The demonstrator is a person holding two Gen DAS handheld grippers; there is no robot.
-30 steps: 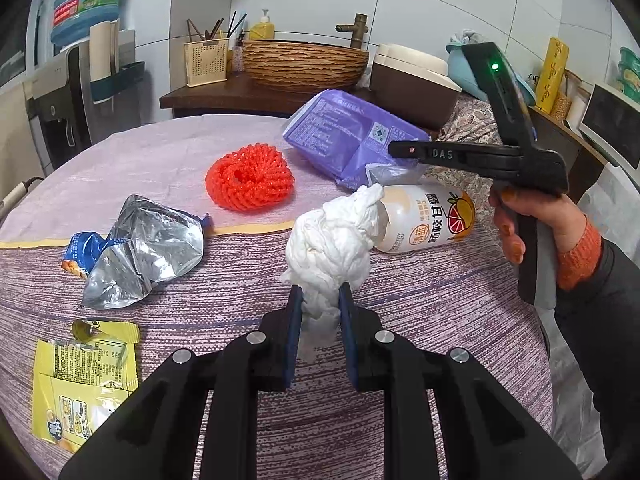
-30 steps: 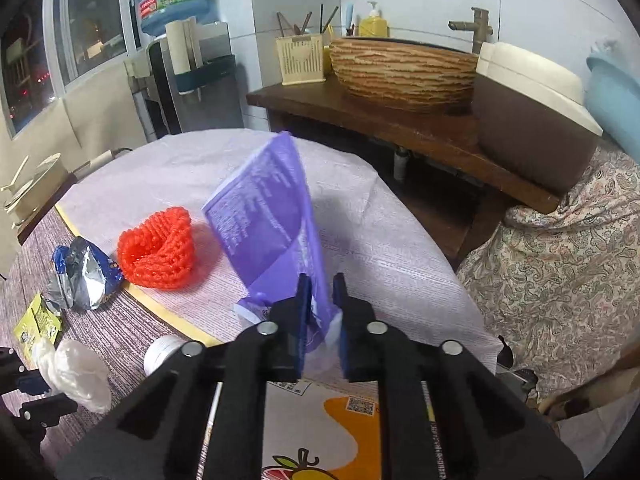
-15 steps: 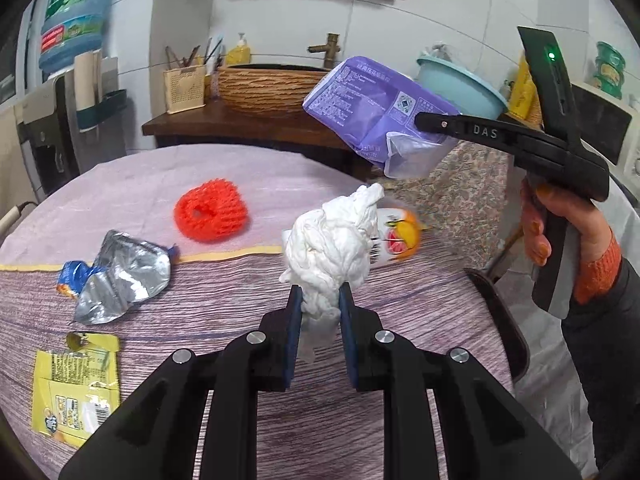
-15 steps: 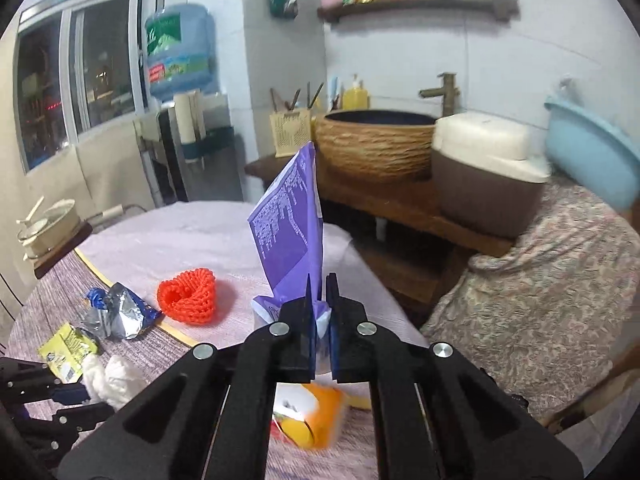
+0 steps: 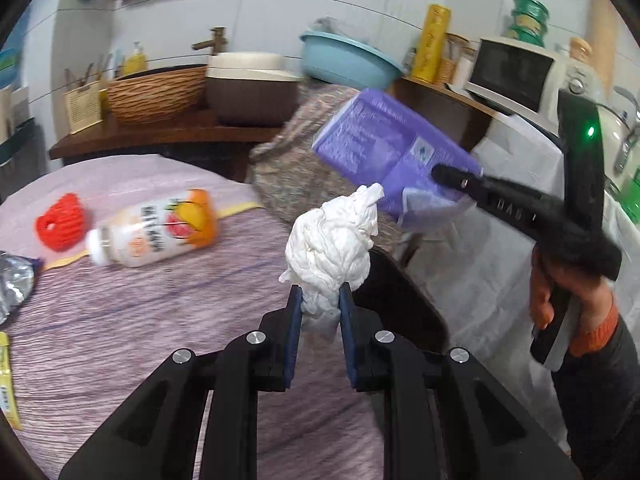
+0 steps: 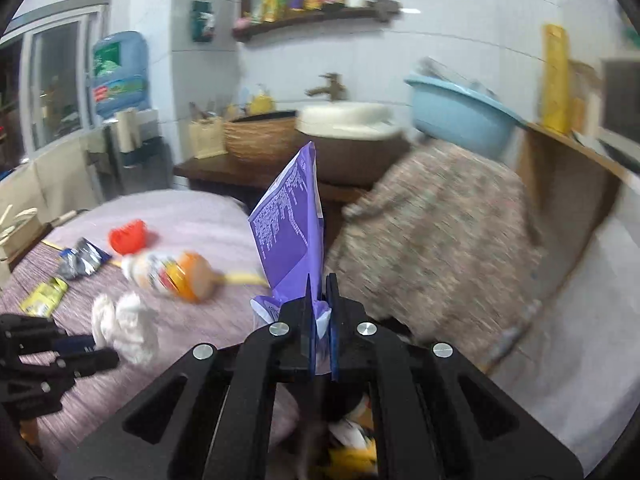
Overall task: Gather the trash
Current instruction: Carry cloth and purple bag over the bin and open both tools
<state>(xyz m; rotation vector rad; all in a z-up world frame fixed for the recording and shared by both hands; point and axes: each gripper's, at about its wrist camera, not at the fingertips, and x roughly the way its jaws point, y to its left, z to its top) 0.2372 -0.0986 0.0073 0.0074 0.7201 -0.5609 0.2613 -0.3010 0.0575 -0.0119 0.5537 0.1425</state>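
My left gripper (image 5: pixel 319 294) is shut on a crumpled white tissue (image 5: pixel 332 246) and holds it above the table's right edge. It also shows in the right wrist view (image 6: pixel 128 326). My right gripper (image 6: pixel 320 284) is shut on a purple plastic packet (image 6: pixel 290 224), held up in the air; the packet also shows in the left wrist view (image 5: pixel 384 148), right of the tissue. A dark bin (image 5: pixel 400 300) with trash in it sits below both grippers, beside the table.
On the purple tablecloth (image 5: pixel 140 312) lie a white and orange drink bottle (image 5: pixel 156 228), a red foam net (image 5: pixel 62 222), a silver wrapper (image 5: pixel 14 284) and a yellow sachet (image 5: pixel 6 384). A floral-covered object (image 6: pixel 440 248) and a white-draped counter (image 5: pixel 500 240) stand to the right.
Both grippers have swung to the right, off the table's middle towards its right edge. The purple packet has been lifted off the table and carried right. The tissue stays gripped.
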